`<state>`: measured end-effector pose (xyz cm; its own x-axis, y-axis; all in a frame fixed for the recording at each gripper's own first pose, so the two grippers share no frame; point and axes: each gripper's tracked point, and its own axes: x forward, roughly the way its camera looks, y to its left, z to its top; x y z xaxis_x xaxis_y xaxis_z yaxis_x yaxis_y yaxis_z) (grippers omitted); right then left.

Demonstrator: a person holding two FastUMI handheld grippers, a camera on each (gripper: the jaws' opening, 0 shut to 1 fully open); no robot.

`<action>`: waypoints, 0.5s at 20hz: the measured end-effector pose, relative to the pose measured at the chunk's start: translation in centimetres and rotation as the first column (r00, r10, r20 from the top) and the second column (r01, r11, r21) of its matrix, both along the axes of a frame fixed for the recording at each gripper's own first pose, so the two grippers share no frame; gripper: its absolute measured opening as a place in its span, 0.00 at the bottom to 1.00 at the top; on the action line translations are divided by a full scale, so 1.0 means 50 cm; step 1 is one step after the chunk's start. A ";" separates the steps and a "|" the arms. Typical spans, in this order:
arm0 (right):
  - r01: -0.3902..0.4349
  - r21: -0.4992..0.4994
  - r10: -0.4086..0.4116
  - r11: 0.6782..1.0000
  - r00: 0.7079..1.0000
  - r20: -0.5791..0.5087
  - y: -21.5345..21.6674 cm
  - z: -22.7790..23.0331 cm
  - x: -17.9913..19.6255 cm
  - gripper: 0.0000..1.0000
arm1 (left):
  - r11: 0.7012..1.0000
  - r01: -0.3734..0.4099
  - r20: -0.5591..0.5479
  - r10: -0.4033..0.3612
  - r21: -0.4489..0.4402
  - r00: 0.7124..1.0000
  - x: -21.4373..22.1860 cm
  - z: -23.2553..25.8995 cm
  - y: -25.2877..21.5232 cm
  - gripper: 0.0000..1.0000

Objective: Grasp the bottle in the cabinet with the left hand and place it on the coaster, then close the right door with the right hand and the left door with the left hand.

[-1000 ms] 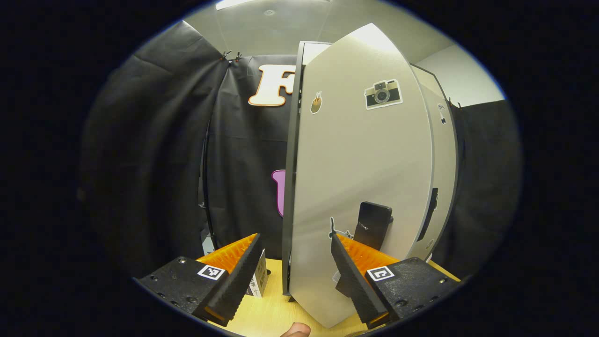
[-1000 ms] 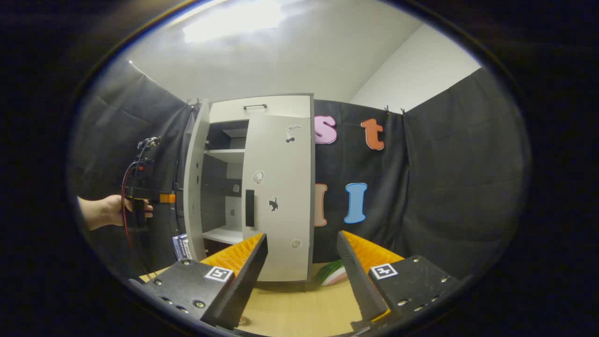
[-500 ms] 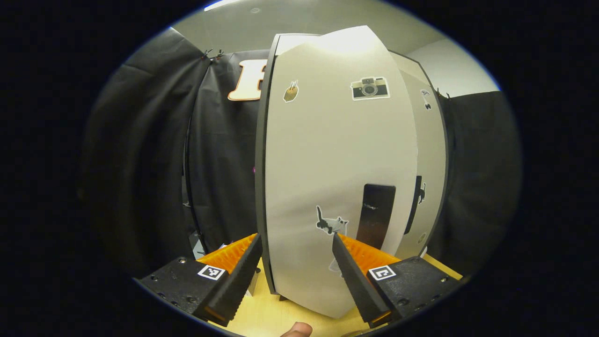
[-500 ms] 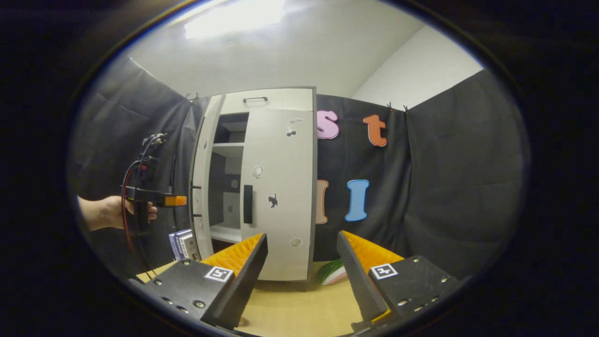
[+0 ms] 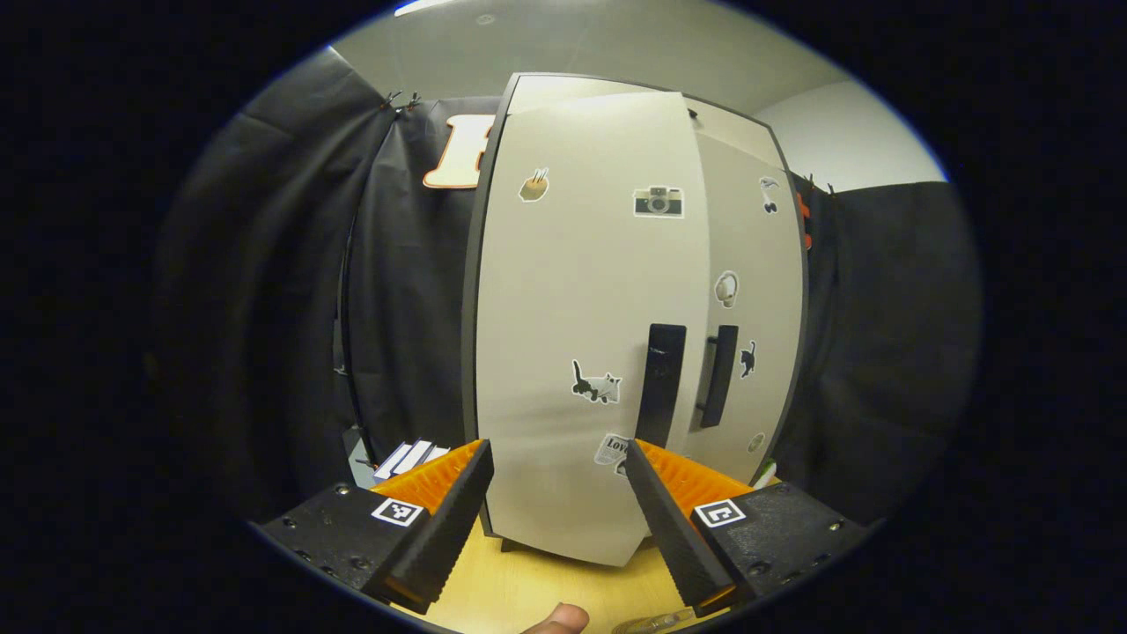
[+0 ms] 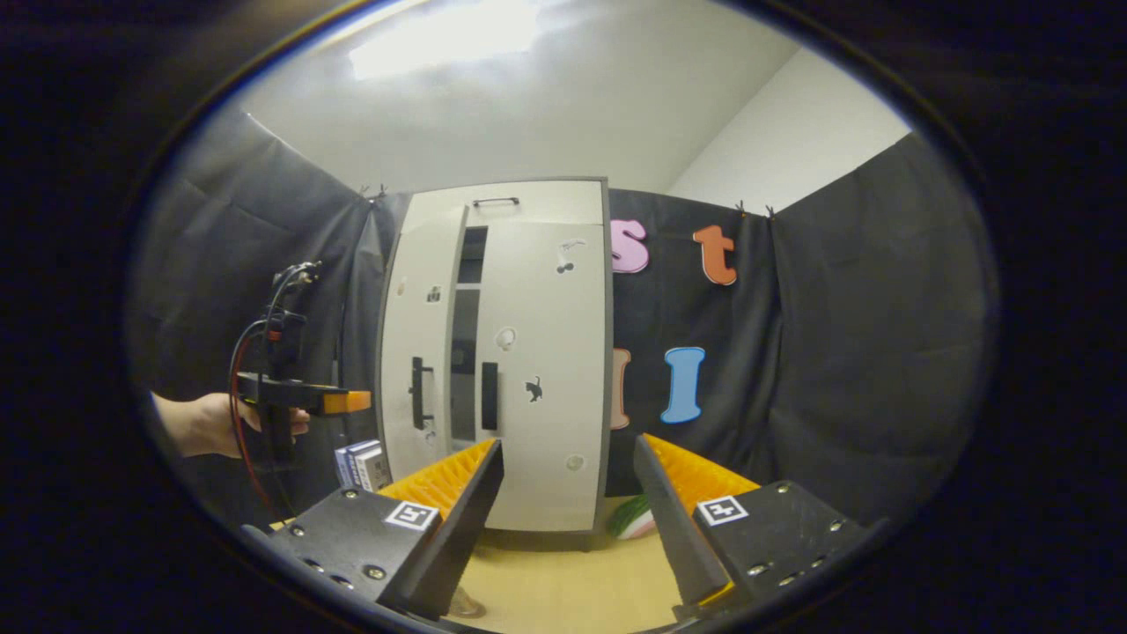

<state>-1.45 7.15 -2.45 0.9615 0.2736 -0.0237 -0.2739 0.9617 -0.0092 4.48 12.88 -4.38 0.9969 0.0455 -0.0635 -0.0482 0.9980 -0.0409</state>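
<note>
The pale cabinet stands on the wooden table. Its right door (image 6: 546, 352) is shut flat. Its left door (image 6: 418, 352) is almost shut, with a narrow dark gap (image 6: 467, 352) between the two. In the left gripper view the left door (image 5: 572, 335), with its cat sticker and black handle (image 5: 662, 370), fills the middle, beside the right door (image 5: 748, 308). My left gripper (image 5: 555, 458) is open just in front of that door; a hand holds the left gripper (image 6: 348, 402) left of the cabinet. My right gripper (image 6: 568, 458) is open, back from the cabinet. A clear thing, maybe the bottle (image 5: 651, 623), peeks in below.
Small books (image 6: 361, 462) stand at the cabinet's left foot on the table (image 6: 563, 581). A green and pink thing (image 6: 634, 519) lies at its right foot. Black cloth walls close in behind and on both sides. A fingertip (image 5: 555, 621) shows at the bottom edge.
The left door has swung from wide open to nearly shut, with my left gripper following it toward the cabinet. My right gripper has hardly moved.
</note>
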 end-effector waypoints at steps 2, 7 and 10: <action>-0.003 0.009 0.003 1.000 1.000 0.001 -0.003 -0.002 -0.036 0.92 | 1.000 -0.001 0.016 0.001 0.008 1.000 -0.038 0.004 -0.017 0.96; 0.017 0.037 -0.017 0.999 1.000 -0.015 -0.034 -0.018 -0.098 0.91 | 1.000 0.030 0.024 -0.030 0.003 0.999 -0.114 -0.003 -0.067 0.96; 0.020 0.077 -0.019 0.997 1.000 -0.022 -0.045 -0.025 -0.124 0.92 | 0.999 0.039 -0.004 -0.039 0.001 0.999 -0.153 -0.027 -0.083 0.96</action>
